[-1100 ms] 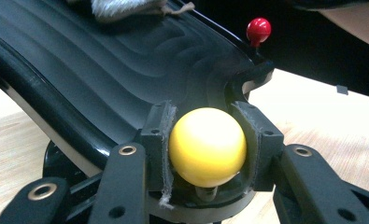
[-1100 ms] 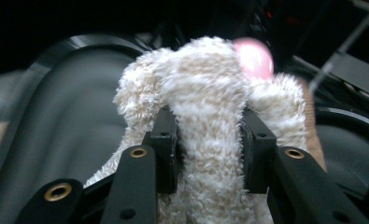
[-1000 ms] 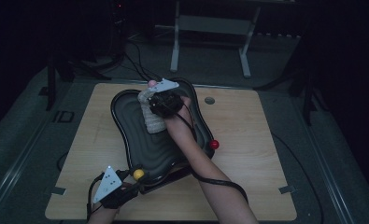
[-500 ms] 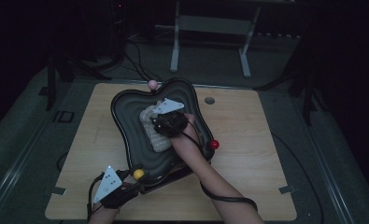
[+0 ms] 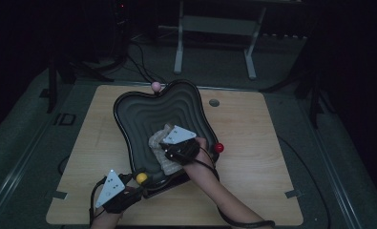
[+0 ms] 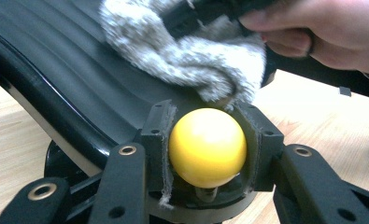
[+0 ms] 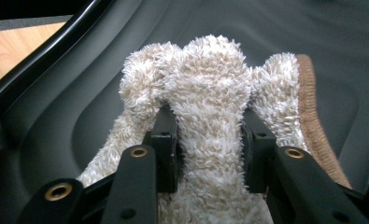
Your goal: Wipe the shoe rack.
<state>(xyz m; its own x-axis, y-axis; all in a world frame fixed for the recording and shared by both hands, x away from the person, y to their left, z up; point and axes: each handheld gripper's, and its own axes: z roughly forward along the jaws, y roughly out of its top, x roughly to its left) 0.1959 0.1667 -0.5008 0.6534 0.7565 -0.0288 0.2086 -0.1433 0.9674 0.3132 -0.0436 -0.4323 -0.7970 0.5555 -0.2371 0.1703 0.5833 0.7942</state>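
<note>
A black wavy tray [image 5: 143,114] lies on the wooden table [image 5: 257,157]. My left gripper [image 5: 137,183] is shut on the yellow ball [image 5: 141,178] at the tray's near left corner. In the left gripper view both pads clamp this ball [image 6: 207,145]. My right gripper [image 5: 169,151] sits inside the tray toward its near side, shut on a fluffy beige cloth [image 5: 157,142]. In the right gripper view a fold of the cloth [image 7: 210,84] is pinched between the jaws of the right gripper [image 7: 209,140] and rests on the tray's ribbed floor [image 7: 102,70].
A pink ball [image 5: 155,86] caps the tray's far edge and a red ball [image 5: 218,147] its right corner. A round grommet [image 5: 214,102] sits in the tabletop at the back. Metal stand legs [image 5: 179,52] and cables lie on the floor behind the table.
The right gripper has dragged the cloth from the tray's far part toward its near side and sunk lower. The left gripper has stayed on the yellow ball.
</note>
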